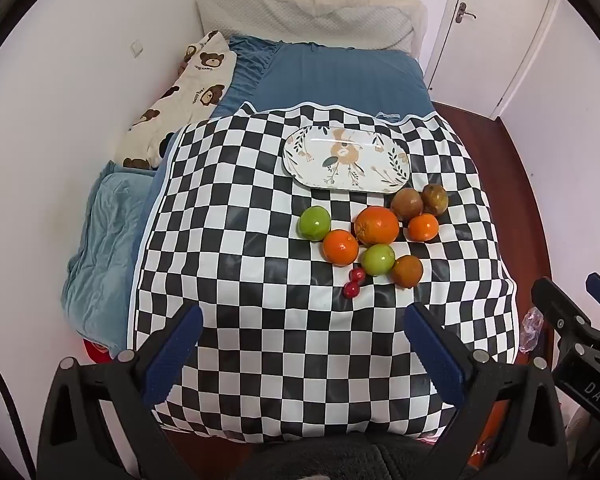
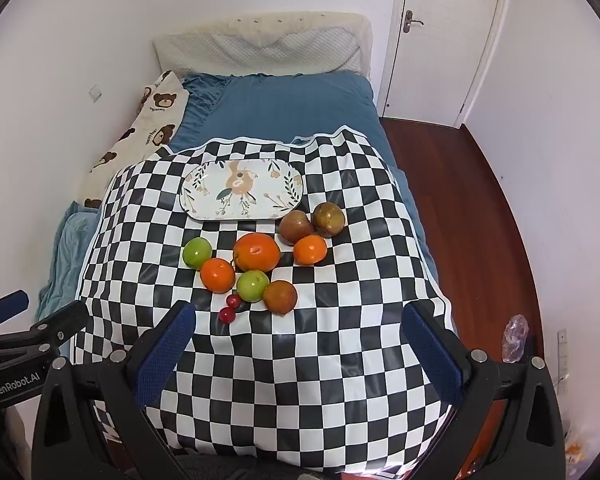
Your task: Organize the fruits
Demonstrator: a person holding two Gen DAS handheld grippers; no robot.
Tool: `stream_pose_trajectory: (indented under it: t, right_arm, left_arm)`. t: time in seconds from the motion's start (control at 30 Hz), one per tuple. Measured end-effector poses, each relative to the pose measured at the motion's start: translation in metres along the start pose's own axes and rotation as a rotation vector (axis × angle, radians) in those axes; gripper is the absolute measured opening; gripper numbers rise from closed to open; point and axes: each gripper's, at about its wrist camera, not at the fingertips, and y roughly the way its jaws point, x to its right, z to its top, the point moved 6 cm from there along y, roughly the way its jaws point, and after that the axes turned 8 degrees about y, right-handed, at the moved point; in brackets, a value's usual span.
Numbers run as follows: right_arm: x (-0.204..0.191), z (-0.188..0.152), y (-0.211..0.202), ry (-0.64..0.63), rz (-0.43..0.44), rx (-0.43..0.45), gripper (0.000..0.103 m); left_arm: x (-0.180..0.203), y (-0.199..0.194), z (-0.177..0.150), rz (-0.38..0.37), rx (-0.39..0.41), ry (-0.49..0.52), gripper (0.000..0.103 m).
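A floral oval plate point(image 1: 346, 159) point(image 2: 242, 189) lies bare on the checkered cloth point(image 1: 260, 320) point(image 2: 300, 360). In front of it sits a cluster of fruit: a big orange point(image 1: 377, 225) point(image 2: 257, 252), two smaller oranges point(image 1: 340, 247) point(image 1: 423, 227), two green apples point(image 1: 314, 223) point(image 1: 378, 259), three brownish fruits point(image 1: 407, 271) point(image 1: 407, 203) point(image 1: 435, 199) and two red cherries point(image 1: 354, 282) point(image 2: 230, 308). My left gripper point(image 1: 300, 356) is open and empty, near the cloth's front edge. My right gripper point(image 2: 296, 356) is open and empty too, also well short of the fruit.
The cloth covers a bed with a blue sheet point(image 1: 340, 80), a bear-print pillow point(image 1: 180, 96) and a blue blanket point(image 1: 100, 248) at the left. A wall runs along the left. Wooden floor point(image 2: 460, 200) and a white door point(image 2: 440, 40) are at the right.
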Motion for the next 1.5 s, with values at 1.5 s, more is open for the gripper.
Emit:
stream_pose_trajectory:
  t: [1.5]
  right_arm:
    - [-0.009, 0.012, -0.026, 0.002, 0.020, 0.031, 0.103]
  left_arm:
    - [-0.007, -0.020, 0.014, 0.002, 0.041, 0.005, 0.103]
